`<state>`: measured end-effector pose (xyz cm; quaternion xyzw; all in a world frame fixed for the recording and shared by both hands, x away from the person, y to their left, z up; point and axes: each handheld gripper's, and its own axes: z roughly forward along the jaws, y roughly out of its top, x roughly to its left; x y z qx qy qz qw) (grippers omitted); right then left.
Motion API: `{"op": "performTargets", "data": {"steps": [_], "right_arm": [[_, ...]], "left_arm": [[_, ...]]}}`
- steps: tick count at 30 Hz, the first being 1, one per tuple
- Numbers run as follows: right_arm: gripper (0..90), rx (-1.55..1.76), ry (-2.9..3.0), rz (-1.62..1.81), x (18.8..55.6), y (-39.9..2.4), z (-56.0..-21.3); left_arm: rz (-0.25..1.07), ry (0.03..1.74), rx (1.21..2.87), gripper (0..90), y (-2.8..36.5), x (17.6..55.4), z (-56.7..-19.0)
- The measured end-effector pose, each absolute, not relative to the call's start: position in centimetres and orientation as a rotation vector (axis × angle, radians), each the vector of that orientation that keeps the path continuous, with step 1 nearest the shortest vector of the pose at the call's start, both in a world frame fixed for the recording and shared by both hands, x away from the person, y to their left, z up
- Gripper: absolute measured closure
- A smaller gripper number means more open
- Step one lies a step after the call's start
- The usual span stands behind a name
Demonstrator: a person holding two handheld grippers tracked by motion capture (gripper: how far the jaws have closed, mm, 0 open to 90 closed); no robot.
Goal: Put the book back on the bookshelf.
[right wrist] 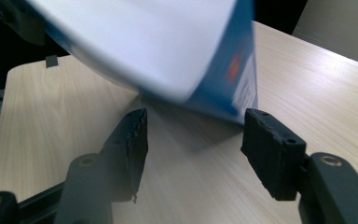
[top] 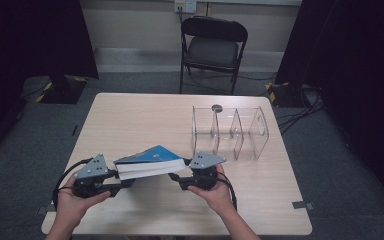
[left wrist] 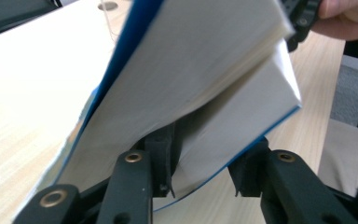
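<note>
Clamping book (top: 150,163) lower pages with left gripper (top: 121,183); right gripper (top: 181,180) released, apparently. Slack pages could tear.

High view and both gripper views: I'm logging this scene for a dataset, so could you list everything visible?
Book: one, blue cover, white pages, lifted over the near table edge.
Organizer: one, clear, three compartments, right side of table.
Table: one, light wood.
Chair: one, black, behind table.
Left gripper: one, black, shut on the book's lower pages.
Right gripper: one, black, jaws apart under the book's corner.
Hands: two, bottom edge.
</note>
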<state>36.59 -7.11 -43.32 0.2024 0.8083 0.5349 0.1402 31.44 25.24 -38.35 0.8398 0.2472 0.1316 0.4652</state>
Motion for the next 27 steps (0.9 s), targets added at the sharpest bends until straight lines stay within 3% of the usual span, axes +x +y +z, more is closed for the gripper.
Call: {"op": "performTargets", "data": {"steps": [27], "right_arm": [[38.3, 0.633, 2.328, 1.557, 37.7, -7.2, -43.6]], "left_arm": [[0.349, 0.639, 2.008, 70.8, 26.5, 33.1, -37.1]]}}
